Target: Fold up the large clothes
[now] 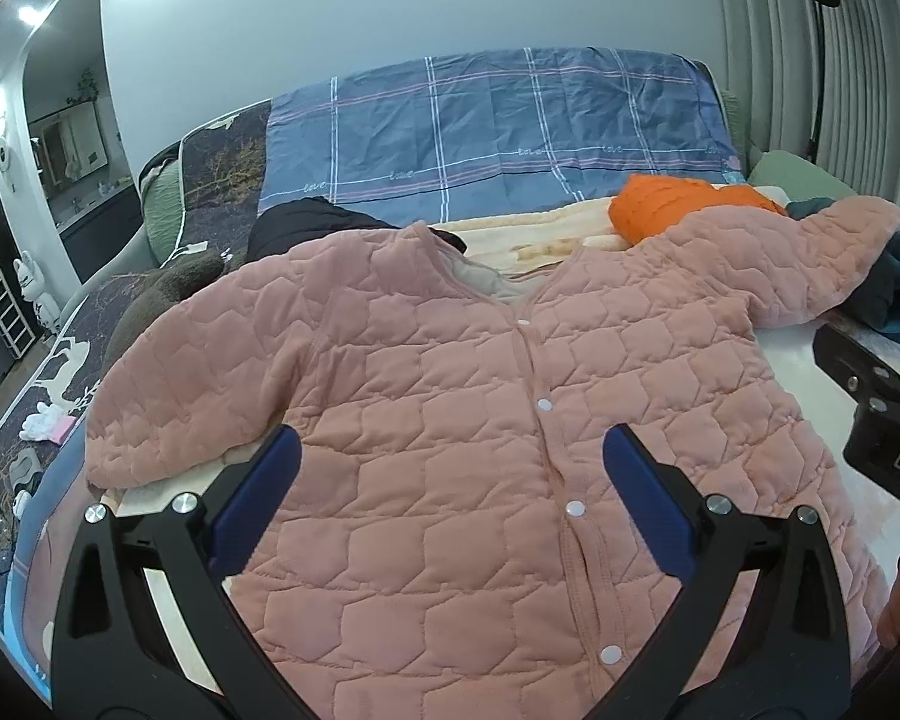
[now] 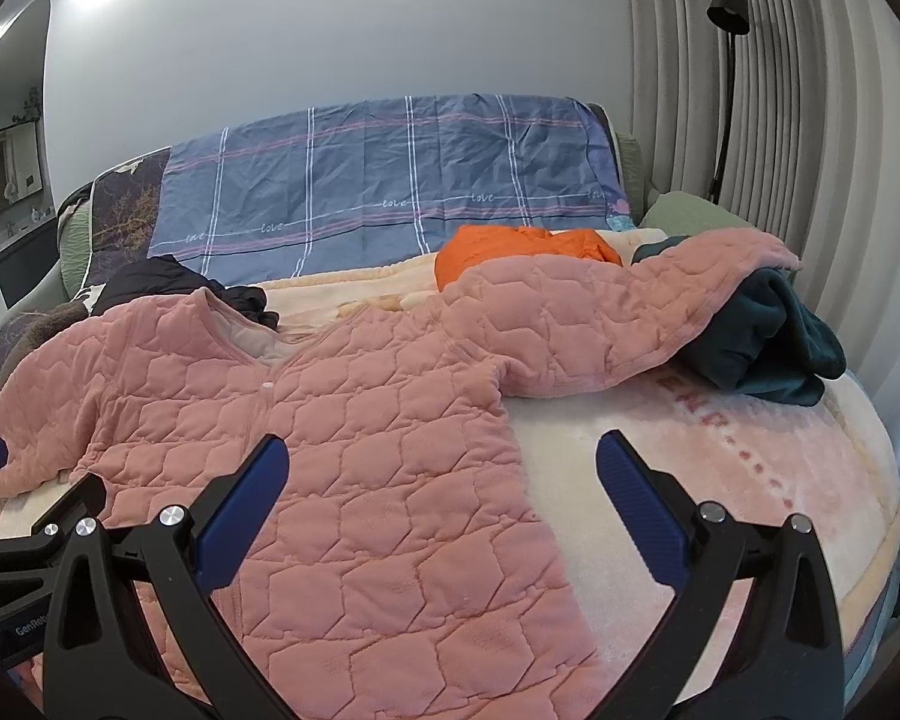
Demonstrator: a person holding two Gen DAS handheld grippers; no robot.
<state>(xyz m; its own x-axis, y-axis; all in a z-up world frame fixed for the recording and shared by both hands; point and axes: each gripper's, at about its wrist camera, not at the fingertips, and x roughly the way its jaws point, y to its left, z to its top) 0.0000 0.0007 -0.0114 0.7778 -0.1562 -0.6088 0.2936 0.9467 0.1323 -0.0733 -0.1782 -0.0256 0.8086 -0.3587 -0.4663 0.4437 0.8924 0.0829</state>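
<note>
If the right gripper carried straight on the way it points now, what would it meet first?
Most likely the right side edge of the pink quilted jacket, where it lies on the pale blanket. The open right gripper points there; depth is uncertain, so it might touch the blanket first.

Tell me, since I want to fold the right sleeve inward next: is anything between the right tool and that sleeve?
Nothing visible blocks it. The right tool is open above the pink jacket, with only bare blanket before the sleeve. The sleeve's far end drapes over a dark teal garment.
</note>
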